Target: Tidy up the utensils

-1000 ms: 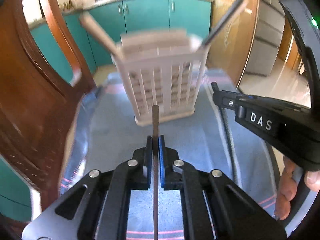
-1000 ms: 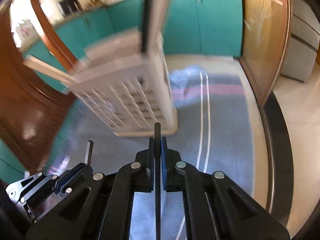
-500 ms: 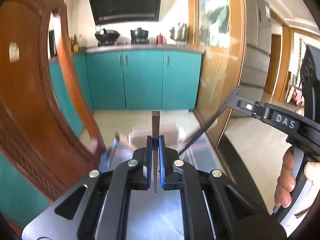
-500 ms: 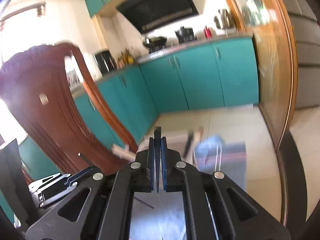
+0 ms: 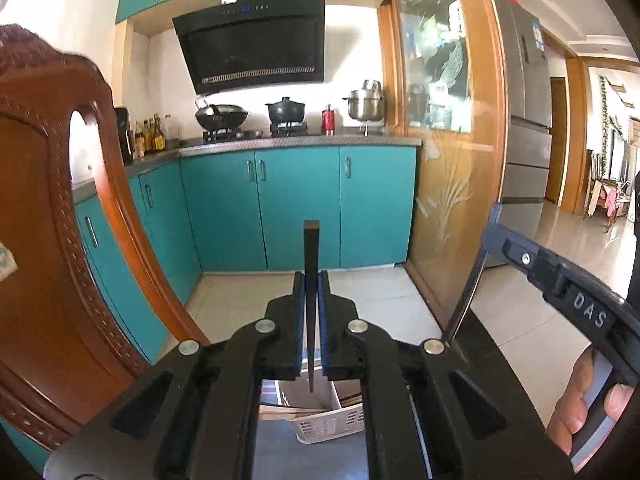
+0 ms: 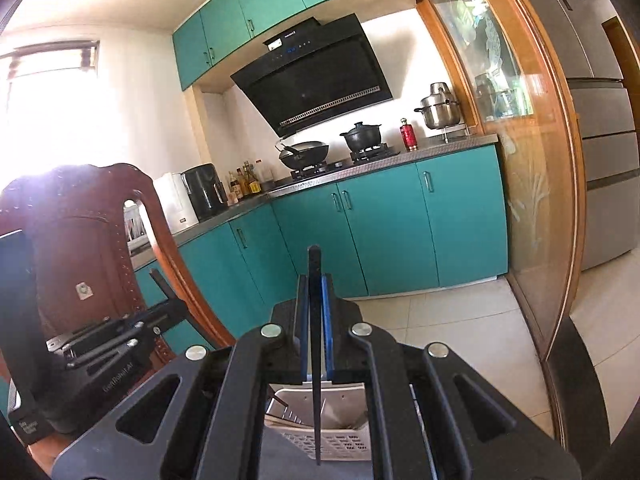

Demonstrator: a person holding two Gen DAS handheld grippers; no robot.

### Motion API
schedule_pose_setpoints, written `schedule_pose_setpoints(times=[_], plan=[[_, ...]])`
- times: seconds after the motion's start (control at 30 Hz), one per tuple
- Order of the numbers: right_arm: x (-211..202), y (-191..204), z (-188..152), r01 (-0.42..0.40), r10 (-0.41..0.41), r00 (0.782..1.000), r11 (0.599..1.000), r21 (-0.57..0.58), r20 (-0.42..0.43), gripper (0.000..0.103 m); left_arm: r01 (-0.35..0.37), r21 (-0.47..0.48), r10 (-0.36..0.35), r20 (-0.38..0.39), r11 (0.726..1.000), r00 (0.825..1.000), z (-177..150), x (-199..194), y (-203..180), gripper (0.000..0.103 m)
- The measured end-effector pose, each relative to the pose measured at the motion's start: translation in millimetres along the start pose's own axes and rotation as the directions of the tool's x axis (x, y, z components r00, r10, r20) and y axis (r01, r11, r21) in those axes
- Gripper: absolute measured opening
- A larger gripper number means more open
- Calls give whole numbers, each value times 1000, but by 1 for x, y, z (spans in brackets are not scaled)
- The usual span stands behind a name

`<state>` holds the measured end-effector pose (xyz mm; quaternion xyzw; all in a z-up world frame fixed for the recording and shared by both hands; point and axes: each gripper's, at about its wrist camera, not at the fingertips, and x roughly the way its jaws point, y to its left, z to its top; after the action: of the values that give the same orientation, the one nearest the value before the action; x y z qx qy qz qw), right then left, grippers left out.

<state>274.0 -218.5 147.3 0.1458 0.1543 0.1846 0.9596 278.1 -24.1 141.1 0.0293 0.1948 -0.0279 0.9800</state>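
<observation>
My left gripper (image 5: 311,280) is shut on a dark brown chopstick (image 5: 311,252) that stands upright, its thin end pointing down over the white slotted utensil basket (image 5: 328,426). My right gripper (image 6: 316,284) is shut on a black chopstick (image 6: 315,264), also upright, its lower end over the same basket (image 6: 340,444). Both grippers are held high above the basket, which shows only below the jaws. The right gripper (image 5: 490,236) with its chopstick (image 5: 466,300) shows at the right of the left wrist view. The left gripper (image 6: 160,312) shows at the left of the right wrist view.
A carved wooden chair back (image 5: 48,240) stands close on the left. The basket rests on a blue-grey cloth (image 5: 276,456). Teal kitchen cabinets (image 5: 296,208), a stove with pots (image 5: 286,112) and a glass sliding door (image 5: 444,160) lie ahead.
Both grippers have risen and tilted up, each still holding its chopstick. The basket has dropped from the middle of the views to the bottom, under the jaws.
</observation>
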Motion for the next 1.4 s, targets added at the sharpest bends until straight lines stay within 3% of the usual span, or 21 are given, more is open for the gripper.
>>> schedule_pose_setpoints(times=[0.23, 0.73, 0.77, 0.83, 0.9, 0.97, 1.03, 1.13, 1.27, 1.4], plan=[[20, -4, -5, 30, -31, 997, 999, 14, 73, 7, -14, -21, 13, -42, 1000, 999, -12, 23, 2, 7], [65, 2, -62, 75, -79, 996, 991, -115, -30, 8, -20, -89, 10, -119, 996, 993, -66, 38, 21, 8], [64, 0, -66, 79, -84, 996, 991, -110, -35, 10, -23, -93, 12, -118, 995, 993, -69, 35, 22, 13], [59, -4, -71, 80, -83, 995, 994, -80, -46, 35, -26, -91, 16, -104, 995, 994, -73, 26, 23, 28], [51, -7, -72, 62, -64, 997, 997, -39, -45, 47, -27, -86, 21, -78, 996, 997, -78, 11, 21, 35], [31, -7, -71, 55, -56, 998, 998, -27, -7, 54, -22, -71, 19, -49, 997, 999, -86, -10, 17, 48], [2, -6, -73, 85, -84, 994, 996, -13, 65, 73, -25, -51, 24, -23, 998, 999, -94, -29, 13, 58], [-32, -7, -83, 112, -111, 986, 994, 0, 126, 87, -35, -19, 35, -1, 999, 999, -112, -57, 5, 71], [-67, -13, -111, 165, -163, 980, 986, -10, 115, 97, -16, -12, 15, -20, 1000, 1000, -137, -81, 4, 83], [-104, -29, -157, 243, -243, 970, 970, -5, 4, 97, -17, -14, 16, -56, 1000, 998, -164, -101, 12, 88]])
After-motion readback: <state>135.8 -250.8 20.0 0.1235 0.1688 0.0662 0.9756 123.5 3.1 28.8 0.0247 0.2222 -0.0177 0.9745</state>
